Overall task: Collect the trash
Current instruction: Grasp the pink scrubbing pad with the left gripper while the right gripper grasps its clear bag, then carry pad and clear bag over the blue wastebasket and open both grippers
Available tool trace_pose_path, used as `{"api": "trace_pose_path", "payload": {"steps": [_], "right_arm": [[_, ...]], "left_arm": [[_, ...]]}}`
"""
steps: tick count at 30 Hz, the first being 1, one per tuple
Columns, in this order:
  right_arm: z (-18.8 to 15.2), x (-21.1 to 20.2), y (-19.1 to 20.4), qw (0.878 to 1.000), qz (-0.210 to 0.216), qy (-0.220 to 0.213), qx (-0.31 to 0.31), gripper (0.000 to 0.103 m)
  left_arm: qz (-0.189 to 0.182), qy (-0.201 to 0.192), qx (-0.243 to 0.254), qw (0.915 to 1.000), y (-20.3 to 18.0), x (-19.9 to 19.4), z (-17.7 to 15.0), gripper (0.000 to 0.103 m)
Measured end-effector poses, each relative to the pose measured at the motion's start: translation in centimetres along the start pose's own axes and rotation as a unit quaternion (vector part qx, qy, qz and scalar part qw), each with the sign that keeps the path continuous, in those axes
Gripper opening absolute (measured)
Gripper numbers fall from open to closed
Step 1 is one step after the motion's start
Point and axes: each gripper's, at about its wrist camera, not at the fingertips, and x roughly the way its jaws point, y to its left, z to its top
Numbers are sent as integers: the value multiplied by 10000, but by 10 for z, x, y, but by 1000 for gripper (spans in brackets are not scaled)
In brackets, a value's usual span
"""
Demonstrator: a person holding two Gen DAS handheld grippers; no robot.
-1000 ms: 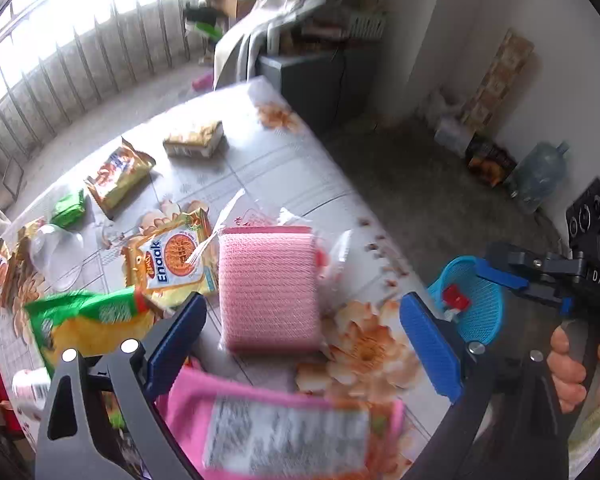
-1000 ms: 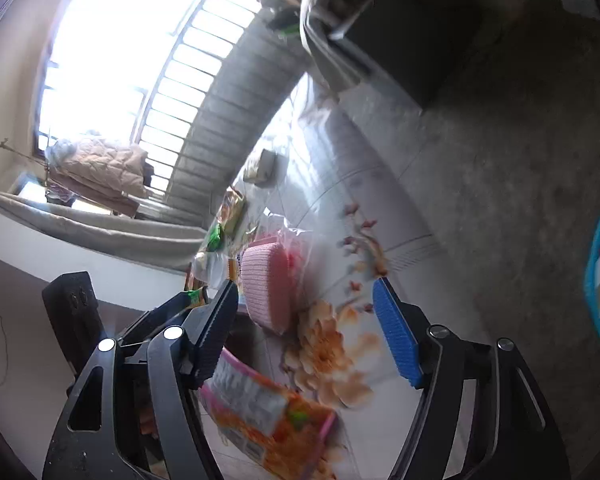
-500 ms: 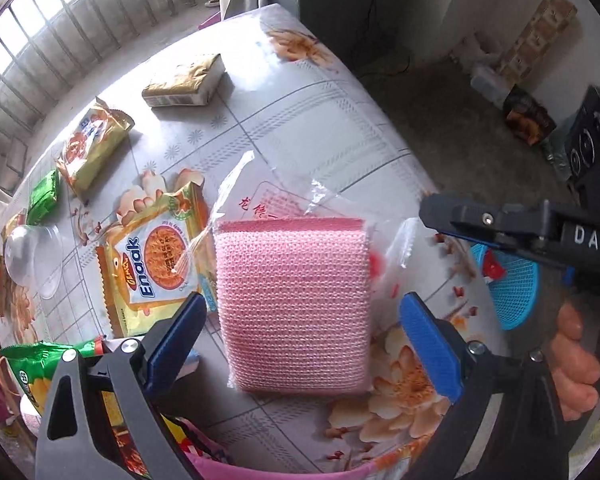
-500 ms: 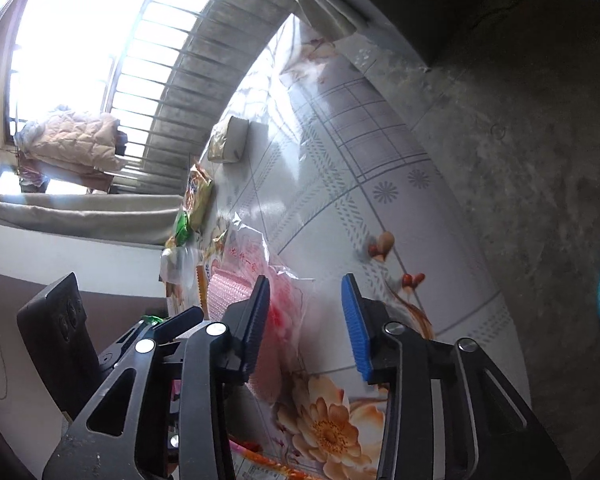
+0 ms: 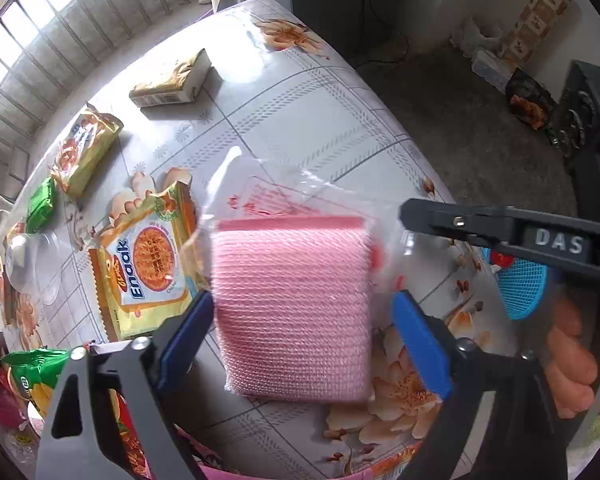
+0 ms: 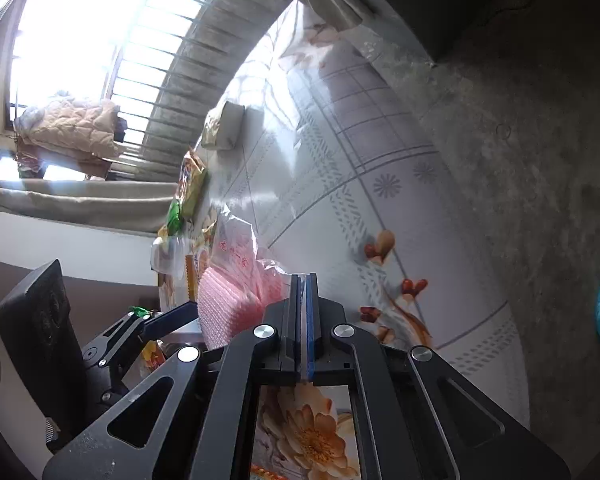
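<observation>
A pink mesh sponge in a clear plastic bag (image 5: pixel 292 304) lies on the flowered tablecloth (image 5: pixel 300 112). My left gripper (image 5: pixel 300 336) is open, its blue pads on either side of the pink pack. My right gripper (image 6: pixel 303 300) is shut on the clear edge of the same bag; it shows from the side in the left wrist view (image 5: pixel 420 216). The pink pack also shows in the right wrist view (image 6: pixel 228 304). A blue mesh basket (image 5: pixel 520 288) stands on the floor beside the table.
Other wrappers lie on the table: a yellow Enaak packet (image 5: pixel 148 264), a yellow snack bag (image 5: pixel 84 148), a green packet (image 5: pixel 42 204), a gold box (image 5: pixel 172 80), a clear cup (image 5: pixel 32 256). The table edge (image 5: pixel 400 120) drops to a grey floor.
The right gripper has closed from wide open to shut on the bag's edge. The left gripper has moved forward around the pink pack.
</observation>
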Motion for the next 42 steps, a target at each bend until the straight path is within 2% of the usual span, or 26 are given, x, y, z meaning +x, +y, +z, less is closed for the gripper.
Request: {"api": "trace_pose_path", "payload": {"steps": [2,7,12,15,16,17,19,21,26,29,35,42], "right_arm": [[0,-7,-2,9999,-18,-136,9,0],[-8,-32,-16,9991,-44,-416,55,0],[-17,-45,-26,9988,45,-487,50,0],[-18,-43,-29,9990,113,-416,79,4],[-18,-42,-29,9991,119,-397,84,8],[-18,-41,-30,9991,123,-387,109,15],[-16,-40,-32,9990,153,-394,141,21],[-16,-37,-34,9990,211,-353,164,22],[-18,-30,-35,9993,243,-263,137,22],[-19,-31,-34,9990,276,-320,131,12],[-23,-48,-25,9978,261,-617,-9,4],[-28,-78,-16,9943,326,-1012,-123,3]], "left_arm": [[24,-4,22,10000,-5,1,2,81],[12,-26,99,9999,-13,0,2,81],[-38,119,224,9997,-22,4,4,82],[54,218,306,9993,-26,11,5,82],[65,251,322,9991,-26,13,4,82],[83,267,345,9990,-28,15,4,82],[128,245,411,9988,-30,17,4,82],[175,218,474,9985,-35,18,4,82],[219,176,630,9976,-44,21,2,81],[221,75,679,9974,-44,19,2,79],[186,-202,629,9976,-39,4,-1,78],[12,-741,323,9967,-21,-36,-8,78]]}}
